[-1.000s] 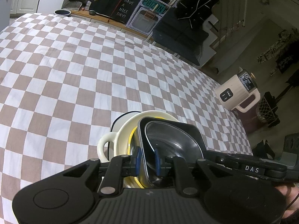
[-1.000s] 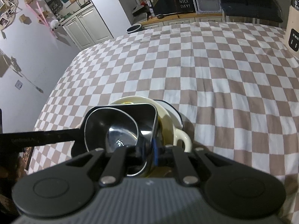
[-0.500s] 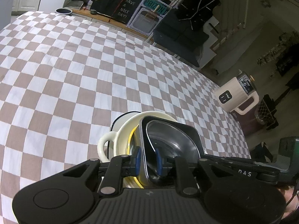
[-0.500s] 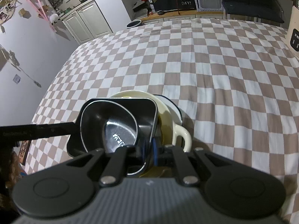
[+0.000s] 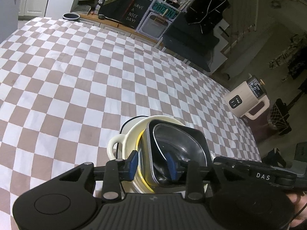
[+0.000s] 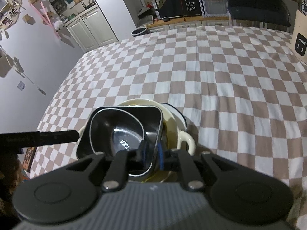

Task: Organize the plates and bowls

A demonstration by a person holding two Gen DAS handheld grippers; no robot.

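Dark square bowls (image 5: pixel 178 143) nested in cream pot (image 5: pixel 130 143)

Bowls (image 5: pixel 178 145) nested (on tablecloth (image 5: pixel 76 80)).

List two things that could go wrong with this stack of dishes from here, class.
1. Both grippers, left gripper and right gripper, straddle opposite walls of the black square bowl; uneven pulls could tip it.
2. It sits tilted in the cream handled bowl, so lifting may drag or topple the stack.

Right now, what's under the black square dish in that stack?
The black square dish sits in a cream handled bowl with a yellow rim showing between them. Below, a dark-rimmed white plate peeks out. Anything deeper inside is covered.
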